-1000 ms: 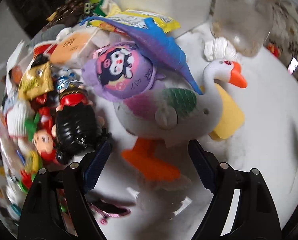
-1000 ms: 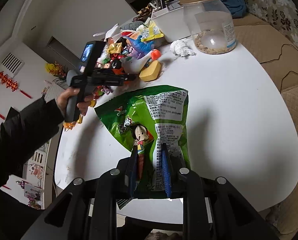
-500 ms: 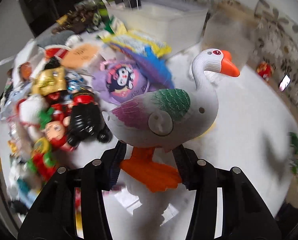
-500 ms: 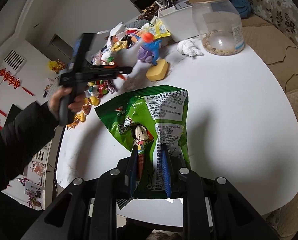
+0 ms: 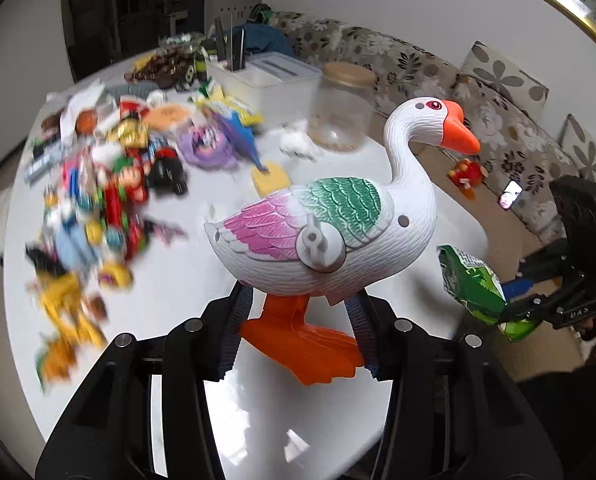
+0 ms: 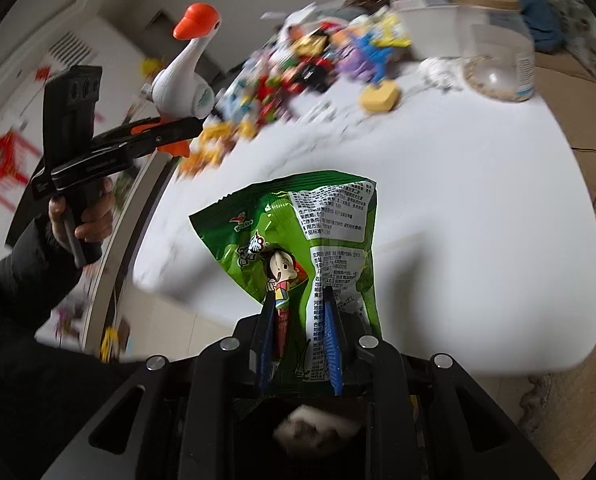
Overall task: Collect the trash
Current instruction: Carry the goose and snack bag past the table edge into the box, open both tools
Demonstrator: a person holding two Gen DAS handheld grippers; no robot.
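**A:** Where's the trash right now?

**B:** The green snack bag [image 6: 298,248] hangs pinched in the right gripper [image 6: 298,344], jaws narrow and clamped on its lower end, above the near rim of the white round table [image 6: 477,208]. It hasn't shifted in that grip.

**A:** And what changed?

**B:** The left gripper [image 5: 299,330] went from wide open around the toy goose [image 5: 321,224] to closed on its orange feet, and it has lifted the goose clear of the toy pile [image 5: 110,184] and swung it towards the bag.

**A:** Meaning for the job?

**B:** Probably both hands are now loaded, so a drop-off should come next. No bin is visible.

**A:** Room to move?

**B:** The near half of the tabletop is bare. The glass jar [image 6: 497,44], yellow block [image 6: 379,98] and crumpled tissue [image 6: 437,68] sit well apart, at the far side. The goose rides high off the table's left edge, near nothing.
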